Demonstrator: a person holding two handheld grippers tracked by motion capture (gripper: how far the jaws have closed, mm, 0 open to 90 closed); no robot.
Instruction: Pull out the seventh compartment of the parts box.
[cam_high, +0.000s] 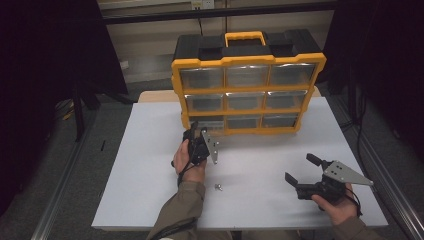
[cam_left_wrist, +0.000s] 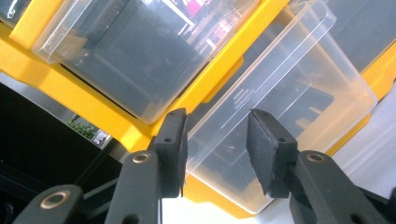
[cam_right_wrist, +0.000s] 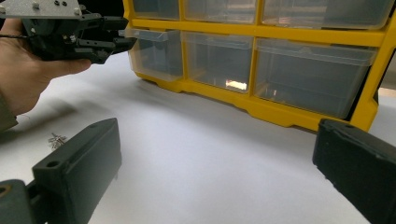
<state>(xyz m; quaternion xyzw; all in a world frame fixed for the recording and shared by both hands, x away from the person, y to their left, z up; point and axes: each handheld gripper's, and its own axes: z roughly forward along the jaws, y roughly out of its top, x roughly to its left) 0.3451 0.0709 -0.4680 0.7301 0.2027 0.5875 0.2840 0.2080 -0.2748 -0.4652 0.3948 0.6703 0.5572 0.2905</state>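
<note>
A yellow and black organizer (cam_high: 248, 61) with clear drawers stands upright at the back of the white table (cam_high: 150, 150). My left gripper (cam_high: 196, 128), turned on its side, is at the bottom-left drawer (cam_high: 214, 121). Its pads close on that drawer's front edge (cam_left_wrist: 219, 135), and the drawer (cam_right_wrist: 156, 53) sticks out a little from the frame. The right gripper (cam_high: 301, 168) rests low near the table's front right, wide open with nothing between its jaws (cam_right_wrist: 217, 128), and it faces the organizer.
A small metal screw-like piece (cam_high: 218, 187) lies on the table beside the left forearm, also seen as a small metal piece (cam_right_wrist: 57, 139) from the right gripper. The other drawers (cam_right_wrist: 308, 74) sit closed in the frame. Dark floor and rails surround the table.
</note>
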